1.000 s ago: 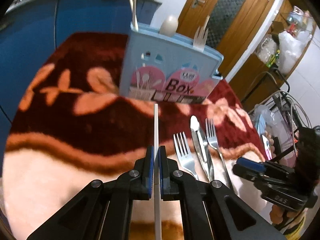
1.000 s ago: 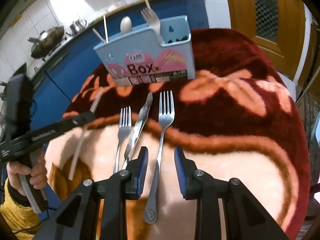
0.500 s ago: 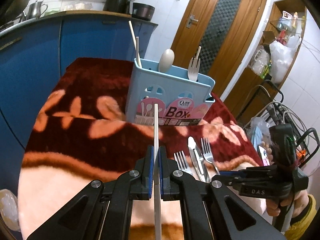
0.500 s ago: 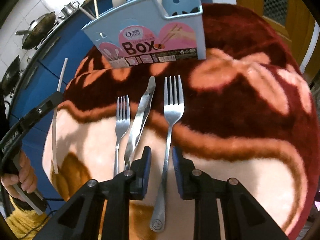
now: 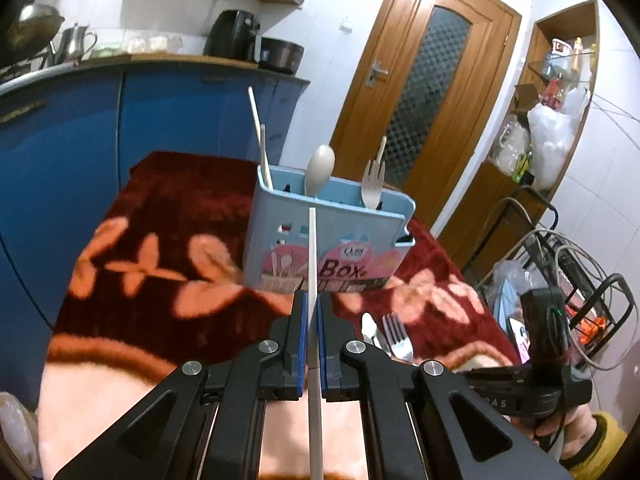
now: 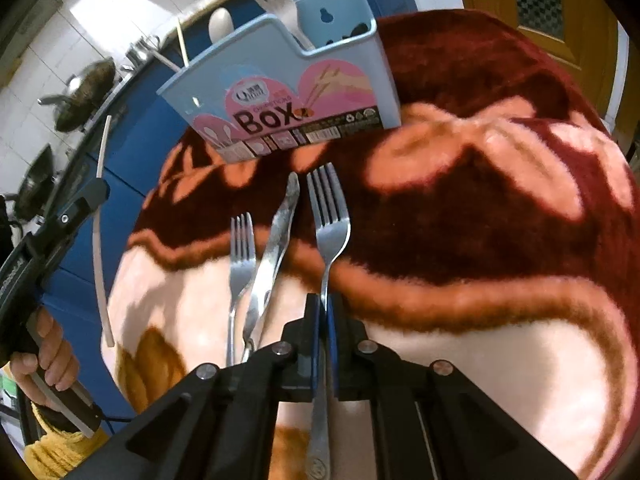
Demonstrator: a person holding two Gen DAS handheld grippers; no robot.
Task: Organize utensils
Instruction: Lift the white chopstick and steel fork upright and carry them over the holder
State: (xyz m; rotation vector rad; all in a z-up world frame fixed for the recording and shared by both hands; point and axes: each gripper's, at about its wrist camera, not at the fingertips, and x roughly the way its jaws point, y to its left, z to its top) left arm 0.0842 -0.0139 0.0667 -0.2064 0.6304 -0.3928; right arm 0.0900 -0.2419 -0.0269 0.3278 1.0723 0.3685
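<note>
My left gripper (image 5: 311, 304) is shut on a white chopstick (image 5: 312, 264), held in the air and pointing at the light blue utensil box (image 5: 324, 248). The box (image 6: 288, 96) holds chopsticks, a pale spoon (image 5: 320, 168) and a pale fork (image 5: 372, 184). My right gripper (image 6: 325, 304) is shut on the handle of a large metal fork (image 6: 328, 216) lying on the blanket. A knife (image 6: 276, 244) and a smaller fork (image 6: 241, 252) lie just left of it. The left gripper with its chopstick (image 6: 98, 240) shows at the left of the right wrist view.
The table is covered by a dark red and cream flowered blanket (image 6: 480, 220). Blue kitchen cabinets (image 5: 80, 128) stand behind and to the left. A wooden door (image 5: 424, 92) and a wire rack (image 5: 580, 280) with cables are on the right.
My right gripper closed on the large fork's handle. My left gripper rose with the chopstick, tilting up toward the box.
</note>
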